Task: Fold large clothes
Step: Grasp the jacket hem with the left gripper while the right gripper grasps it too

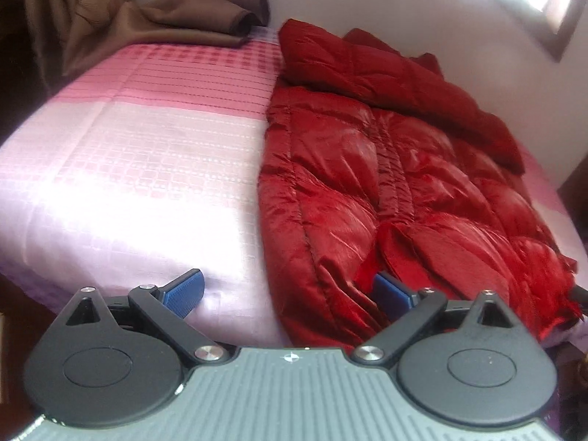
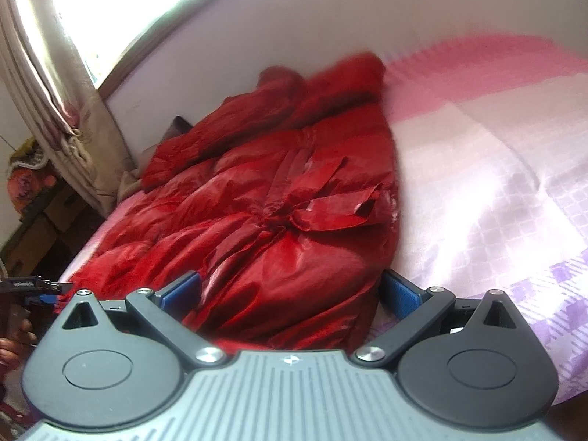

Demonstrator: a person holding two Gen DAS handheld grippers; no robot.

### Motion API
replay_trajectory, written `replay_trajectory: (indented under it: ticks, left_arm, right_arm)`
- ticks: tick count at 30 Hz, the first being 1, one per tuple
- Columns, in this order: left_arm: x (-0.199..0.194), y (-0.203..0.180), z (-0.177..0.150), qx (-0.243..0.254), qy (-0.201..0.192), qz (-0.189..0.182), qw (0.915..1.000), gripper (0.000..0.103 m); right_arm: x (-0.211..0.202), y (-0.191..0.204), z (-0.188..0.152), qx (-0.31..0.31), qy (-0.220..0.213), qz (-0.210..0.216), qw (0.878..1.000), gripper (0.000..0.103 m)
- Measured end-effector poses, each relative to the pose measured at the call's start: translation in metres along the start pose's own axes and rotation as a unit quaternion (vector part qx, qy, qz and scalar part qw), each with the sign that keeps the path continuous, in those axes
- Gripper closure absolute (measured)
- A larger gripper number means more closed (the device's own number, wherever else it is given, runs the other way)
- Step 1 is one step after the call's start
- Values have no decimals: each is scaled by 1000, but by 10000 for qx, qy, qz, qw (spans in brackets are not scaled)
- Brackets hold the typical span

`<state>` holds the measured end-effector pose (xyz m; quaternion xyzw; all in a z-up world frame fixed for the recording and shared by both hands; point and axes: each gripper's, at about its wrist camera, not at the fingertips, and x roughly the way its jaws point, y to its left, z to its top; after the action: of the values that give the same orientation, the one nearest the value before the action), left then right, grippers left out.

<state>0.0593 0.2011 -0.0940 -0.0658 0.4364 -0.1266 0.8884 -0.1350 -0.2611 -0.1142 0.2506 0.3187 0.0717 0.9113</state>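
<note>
Your shiny red quilted puffer coat (image 1: 386, 191) lies spread on the pink checked bedspread (image 1: 147, 139). Your left gripper (image 1: 290, 294) hangs released, its jaws straddling the coat's near hem edge. Your right gripper (image 2: 290, 294) gapes too, the coat's hem between its jaws, unpinched.

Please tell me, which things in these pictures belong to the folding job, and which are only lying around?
Belong to the job:
- red puffer coat, spread on the bed
- left gripper, open
- right gripper, open
- pink bedspread, the folding surface

Only lying around:
- brown cloth at the far end of the bed
- curtain by the window
</note>
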Motion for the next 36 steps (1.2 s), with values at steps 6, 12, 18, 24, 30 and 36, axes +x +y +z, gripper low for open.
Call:
replay_trajectory:
  ticks: [6,12,18,24,30,36]
  left_arm:
    - [7,-8,-3,67,181,-809,9965,48]
    - [9,-23,-5,221,-121,-567,9981,80]
    - [8,-36,-12,556,-339,-219,9976,80]
    - [10,-31,-8,356,-255,-290,9986,80]
    - [11,-34,-9,391,-259,-236,9986,79]
    - [11,-34,-9,395,-253,-225,9986,78]
  right_arm:
    - [3,-1,1,-66,44,129,9999,0]
    - [9,17,3,-607,113,-263,9977,59]
    - [13,53,7,-1810,292,-989,9781,68]
    - [19,71,5,-2409,412,-1402,9595,68]
    - [20,75,6,-2486,469,-1472,9562,68]
    - [21,77,7,-2522,499,-1492,9548,68]
